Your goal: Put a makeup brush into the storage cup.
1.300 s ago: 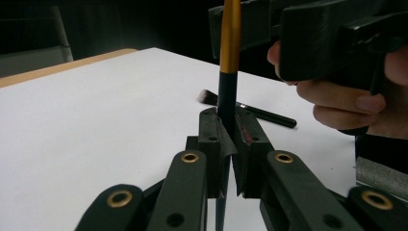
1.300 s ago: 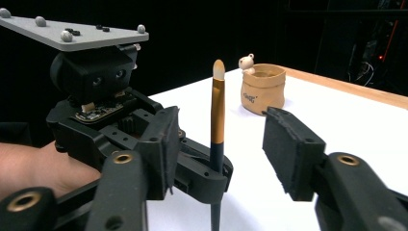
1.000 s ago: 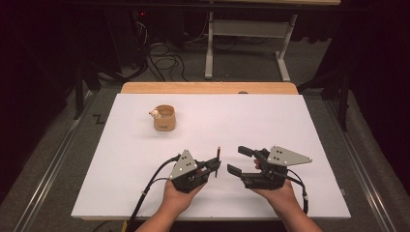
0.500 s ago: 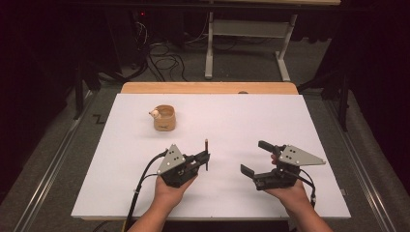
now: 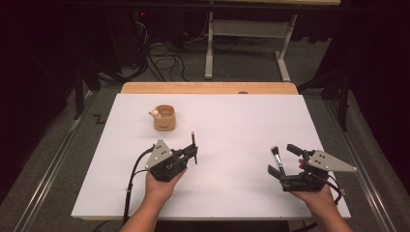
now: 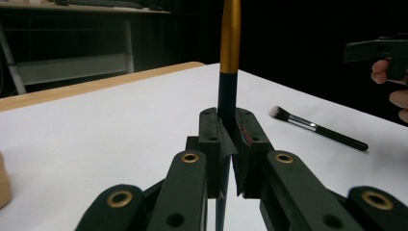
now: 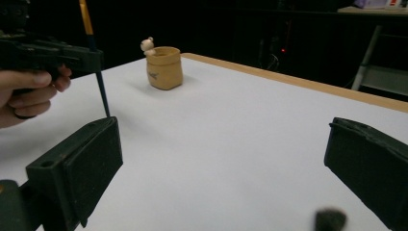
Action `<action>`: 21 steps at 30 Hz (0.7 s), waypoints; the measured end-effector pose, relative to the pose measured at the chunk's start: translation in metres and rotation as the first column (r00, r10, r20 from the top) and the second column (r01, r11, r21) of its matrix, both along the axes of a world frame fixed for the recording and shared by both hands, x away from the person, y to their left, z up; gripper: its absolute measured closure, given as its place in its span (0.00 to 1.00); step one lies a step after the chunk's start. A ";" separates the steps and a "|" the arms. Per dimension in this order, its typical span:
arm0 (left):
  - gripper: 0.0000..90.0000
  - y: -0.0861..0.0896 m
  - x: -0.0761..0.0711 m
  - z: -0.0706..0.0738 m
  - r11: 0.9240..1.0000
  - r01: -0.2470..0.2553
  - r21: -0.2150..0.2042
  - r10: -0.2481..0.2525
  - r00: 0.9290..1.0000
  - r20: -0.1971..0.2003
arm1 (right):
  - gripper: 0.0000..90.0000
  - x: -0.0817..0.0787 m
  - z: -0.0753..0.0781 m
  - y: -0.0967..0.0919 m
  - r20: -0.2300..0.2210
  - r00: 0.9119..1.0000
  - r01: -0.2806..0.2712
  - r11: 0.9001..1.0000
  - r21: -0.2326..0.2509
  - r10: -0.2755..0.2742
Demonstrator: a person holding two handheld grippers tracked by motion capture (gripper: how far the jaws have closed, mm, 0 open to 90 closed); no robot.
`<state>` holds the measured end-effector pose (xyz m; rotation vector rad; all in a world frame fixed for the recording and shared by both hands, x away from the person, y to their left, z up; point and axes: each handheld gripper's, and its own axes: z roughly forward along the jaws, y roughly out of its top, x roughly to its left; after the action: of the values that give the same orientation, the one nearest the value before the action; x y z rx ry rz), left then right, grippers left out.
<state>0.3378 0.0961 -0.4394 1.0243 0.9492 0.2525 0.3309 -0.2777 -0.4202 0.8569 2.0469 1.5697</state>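
Counter (image 5: 232,121) surface, white and broad, carries everything, with a small tan cup (image 5: 164,118) well beyond and slightly left of the left gripper (image 5: 193,153). That left gripper is clenched on a slim pencil-like brush (image 6: 229,57), gold above and dark below, pinched at its dark mid-shaft; it stands upright between the pads, long axis vertical, its lower end hanging just beneath them. The right gripper (image 5: 285,162), well apart from the left one, has just been opening and now stands released, wide, with nothing pressed between the pads. A makeup brush (image 5: 277,159) lies flat on the counter between and just in front of those wide jaws, bristle head pointing away from the hand toward the far edge, black handle running back toward the gripper. Judging by looks, both brushes are light, stiff and smooth-handled, likely to pivot or slip in a pinch; the soft bristles crush easily, so mid-handle near the ferrule seems the safest hold.
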 end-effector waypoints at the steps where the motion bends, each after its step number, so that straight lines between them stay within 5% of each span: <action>1: 0.93 0.001 0.001 0.000 1.000 -0.004 -0.001 0.004 1.000 -0.002 | 0.01 0.000 -0.001 -0.004 0.006 1.000 0.012 1.000 -0.004 -0.012; 12: 0.93 0.026 0.008 0.003 0.996 -0.084 -0.008 0.084 0.996 0.000 | 0.01 -0.001 -0.026 -0.022 -0.018 0.999 0.047 0.998 -0.030 -0.048; 21: 0.93 0.041 0.015 0.006 0.990 -0.140 -0.037 0.140 0.990 -0.003 | 0.01 0.000 -0.026 -0.021 -0.021 0.999 0.045 0.999 -0.015 -0.045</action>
<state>0.3524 0.1374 -0.4335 0.9254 1.0241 0.3499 0.3312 -0.2991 -0.4461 0.9125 2.0369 1.5262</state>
